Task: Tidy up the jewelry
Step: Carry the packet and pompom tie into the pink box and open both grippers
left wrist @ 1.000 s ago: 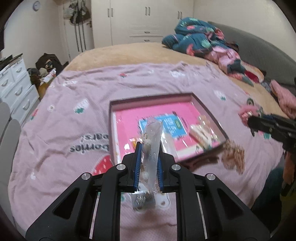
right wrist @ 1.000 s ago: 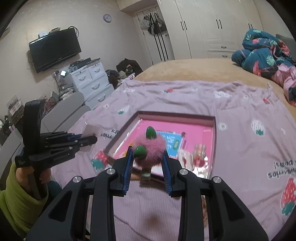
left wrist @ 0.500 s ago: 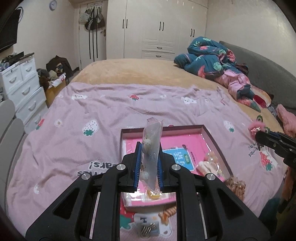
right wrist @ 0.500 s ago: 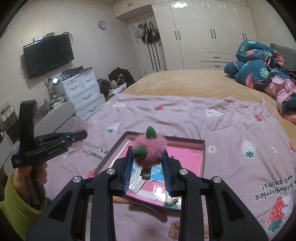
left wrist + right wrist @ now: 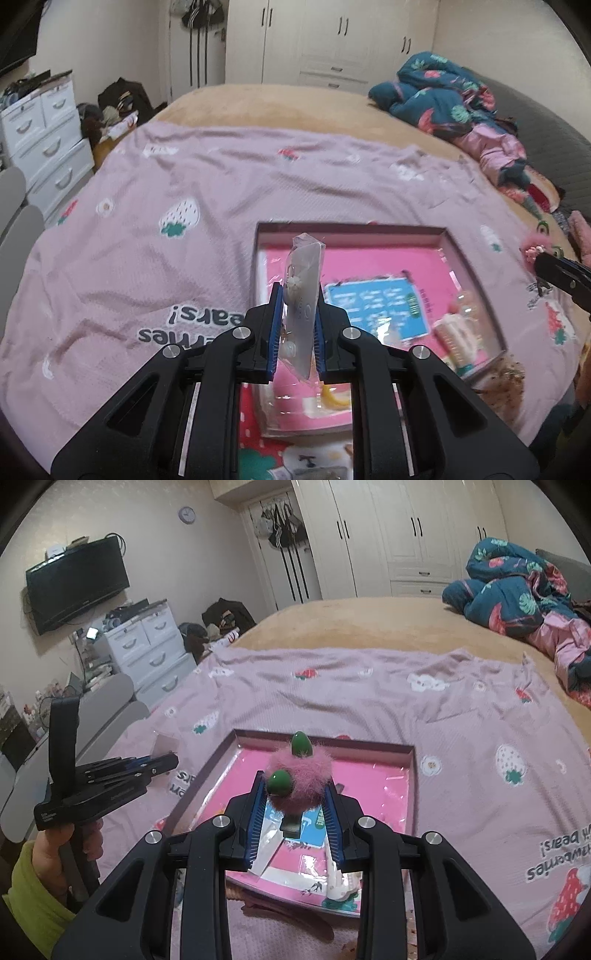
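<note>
My left gripper (image 5: 297,328) is shut on a clear plastic packet of earrings (image 5: 303,295), held upright over the near left corner of a shallow box with a pink lining (image 5: 351,230). My right gripper (image 5: 295,805) is shut on a fluffy pink hair clip with green beads (image 5: 301,779), hovering above the same box (image 5: 321,736). In the right wrist view the left gripper (image 5: 162,762) shows at the left, held by a hand in a green sleeve. The right gripper's tip with the pink clip (image 5: 535,247) appears at the right edge of the left wrist view.
The box lies on a pink strawberry-print blanket (image 5: 184,221) over a bed and holds several packets and a blue card (image 5: 376,302). Loose clips lie on the blanket by its near edge (image 5: 506,376). Bundled clothes (image 5: 517,590) sit far right; white drawers (image 5: 147,646) stand left.
Both grippers have shifted across the bed with their items still gripped, and the box now sits lower and larger in the right wrist view. The left wrist has rolled slightly.
</note>
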Demonstrator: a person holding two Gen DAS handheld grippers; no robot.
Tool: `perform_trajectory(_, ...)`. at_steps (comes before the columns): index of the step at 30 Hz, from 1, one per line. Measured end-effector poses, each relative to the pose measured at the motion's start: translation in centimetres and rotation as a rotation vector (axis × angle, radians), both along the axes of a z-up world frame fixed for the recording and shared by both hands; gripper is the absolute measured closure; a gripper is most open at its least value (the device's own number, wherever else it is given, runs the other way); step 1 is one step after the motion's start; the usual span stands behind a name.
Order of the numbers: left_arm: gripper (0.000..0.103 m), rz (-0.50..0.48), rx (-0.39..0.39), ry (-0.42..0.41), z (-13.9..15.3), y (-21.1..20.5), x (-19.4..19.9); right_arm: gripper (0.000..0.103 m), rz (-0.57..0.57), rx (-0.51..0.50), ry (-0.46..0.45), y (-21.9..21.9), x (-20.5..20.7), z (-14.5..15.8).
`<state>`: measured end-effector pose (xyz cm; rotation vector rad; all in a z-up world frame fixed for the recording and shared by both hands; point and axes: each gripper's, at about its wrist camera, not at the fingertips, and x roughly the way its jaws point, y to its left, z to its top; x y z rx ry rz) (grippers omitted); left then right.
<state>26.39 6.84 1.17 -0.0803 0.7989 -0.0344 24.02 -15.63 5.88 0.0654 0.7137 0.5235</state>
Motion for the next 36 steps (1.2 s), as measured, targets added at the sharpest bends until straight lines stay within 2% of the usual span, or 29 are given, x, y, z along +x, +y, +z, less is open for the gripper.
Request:
perform_trajectory(7,0.095,0.001,0.011,0.054,-2.5,-0.3,1.0,0.075,-0.010,-0.020,0.065,1.9,0.9,-3.9)
perform_trajectory(13,0.095,-0.030,0.019,0.077,-3.4,-1.1,1.4,0.075,0.000,-0.051,0.098,3.1,0.7,-6.2)
perform_trajectory(23,0.094,-0.050,0.025,0.110,-4.2,-1.8,1.6,0.075,0.019,-0.074,0.130,4.3,0.4,-7.9)
perform_trajectory(32,0.084,-0.052,0.028,0.106,-4.0,-1.7,1.3,0.073,0.049,-0.095,0.171,5.6,0.2,-9.0)
perform_trajectory(35,0.082,-0.047,0.022,0.103,-3.7,-1.5,1.0,0.066,0.050,-0.085,0.177,5.7,-0.1,-9.0)
perform_trajectory(36,0.079,-0.046,0.022,0.102,-3.6,-1.4,0.9,0.057,0.050,-0.072,0.180,5.6,-0.2,-9.0)
